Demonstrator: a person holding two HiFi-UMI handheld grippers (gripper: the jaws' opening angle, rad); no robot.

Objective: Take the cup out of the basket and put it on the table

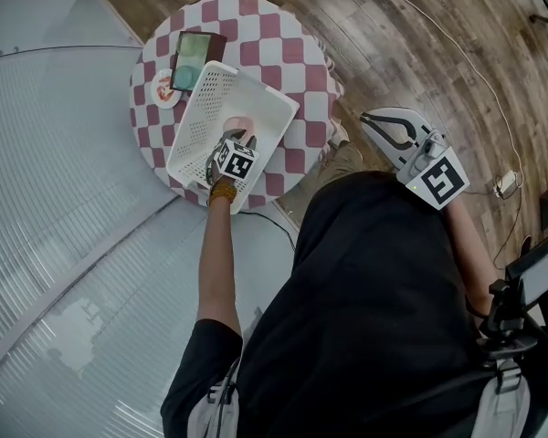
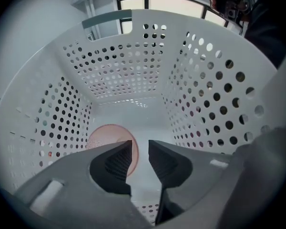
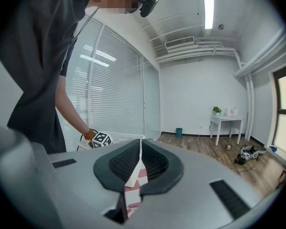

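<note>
I see the checkered worktop [image 1: 297, 57] carrying the white perforated basket [image 1: 201, 108]. My left gripper [image 2: 139, 149] is down inside it, fingers [image 2: 117, 159] a little apart with nothing between them. My right gripper [image 3: 140, 149] hangs off to the side, closed and empty. The pink cup [image 2: 107, 137] lies on the basket floor, just beyond my left finger.

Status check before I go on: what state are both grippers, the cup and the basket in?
Left gripper: open, inside the basket, nothing between its jaws.
Right gripper: shut, empty, held off to the side of the table.
Cup: in the basket, not gripped.
Basket: on the table, holding the cup.
</note>
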